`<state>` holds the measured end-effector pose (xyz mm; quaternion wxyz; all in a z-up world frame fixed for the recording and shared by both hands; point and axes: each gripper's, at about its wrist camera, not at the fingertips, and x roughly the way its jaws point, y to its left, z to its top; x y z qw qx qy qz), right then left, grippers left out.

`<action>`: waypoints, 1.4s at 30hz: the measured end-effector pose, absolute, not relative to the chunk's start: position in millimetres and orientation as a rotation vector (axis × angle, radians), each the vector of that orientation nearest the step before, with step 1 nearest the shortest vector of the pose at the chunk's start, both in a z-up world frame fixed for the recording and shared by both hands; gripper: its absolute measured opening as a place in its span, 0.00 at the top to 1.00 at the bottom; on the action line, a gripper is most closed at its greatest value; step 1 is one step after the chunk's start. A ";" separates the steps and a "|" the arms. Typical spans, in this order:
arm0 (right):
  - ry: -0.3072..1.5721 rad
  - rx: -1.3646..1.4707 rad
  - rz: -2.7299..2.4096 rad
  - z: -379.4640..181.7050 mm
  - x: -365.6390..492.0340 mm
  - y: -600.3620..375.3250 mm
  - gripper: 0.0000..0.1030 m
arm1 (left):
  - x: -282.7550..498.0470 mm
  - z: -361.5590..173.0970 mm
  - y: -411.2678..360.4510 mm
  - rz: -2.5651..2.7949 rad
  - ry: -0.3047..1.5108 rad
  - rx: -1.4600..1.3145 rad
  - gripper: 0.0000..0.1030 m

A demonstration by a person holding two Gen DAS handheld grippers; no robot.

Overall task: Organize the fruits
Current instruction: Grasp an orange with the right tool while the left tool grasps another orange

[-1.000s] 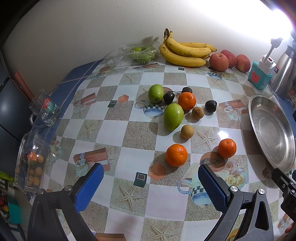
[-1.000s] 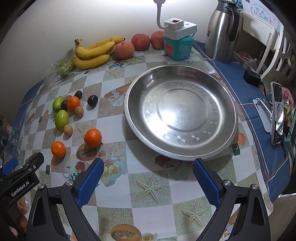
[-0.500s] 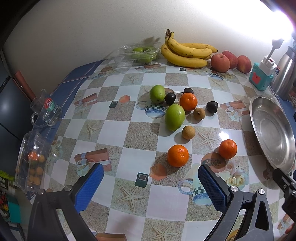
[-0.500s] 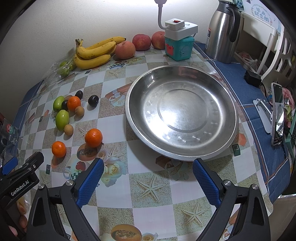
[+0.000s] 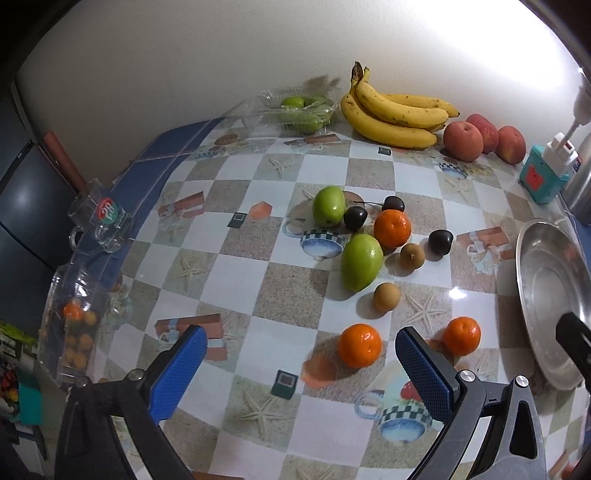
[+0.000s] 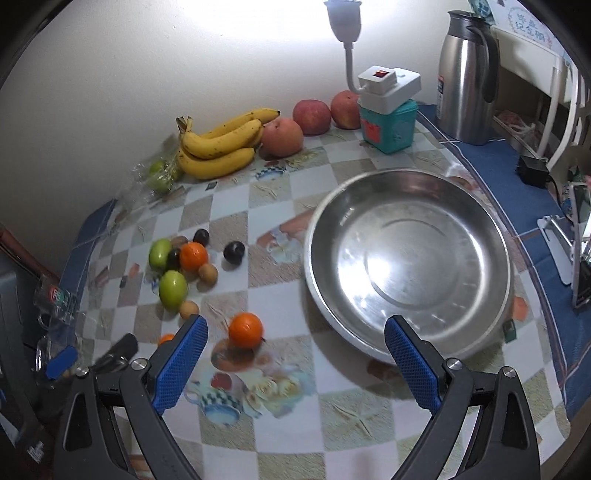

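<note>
A steel thermos jug (image 6: pixel 466 70) stands at upper right beside a teal box (image 6: pixel 390 125) topped by a white switch unit (image 6: pixel 388 85) with a gooseneck lamp (image 6: pixel 345 22). At the left edge, a clear glass mug (image 5: pixel 99 223) sits above a clear plastic container (image 5: pixel 75 325) of small orange fruits.
</note>
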<state>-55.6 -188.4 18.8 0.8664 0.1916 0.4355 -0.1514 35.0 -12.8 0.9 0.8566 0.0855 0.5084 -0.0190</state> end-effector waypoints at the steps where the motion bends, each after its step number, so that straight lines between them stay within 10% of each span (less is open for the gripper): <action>1: 0.910 0.403 -0.316 19.7 -50.9 -188.2 0.06 | 37.3 -1.1 -14.7 -0.042 1.080 0.178 0.00; 24: 0.935 0.456 -0.238 8.1 12.6 -185.2 0.06 | 66.9 -19.8 -28.7 -0.069 1.128 0.160 0.00; 29: 0.976 0.428 -0.222 -2.6 15.6 -178.6 0.30 | 65.0 -33.9 -23.7 -0.084 1.189 0.136 0.06; 42: 1.044 0.468 -0.232 -23.9 12.2 -187.3 0.40 | 62.3 -57.5 -25.0 -0.144 1.310 0.032 0.32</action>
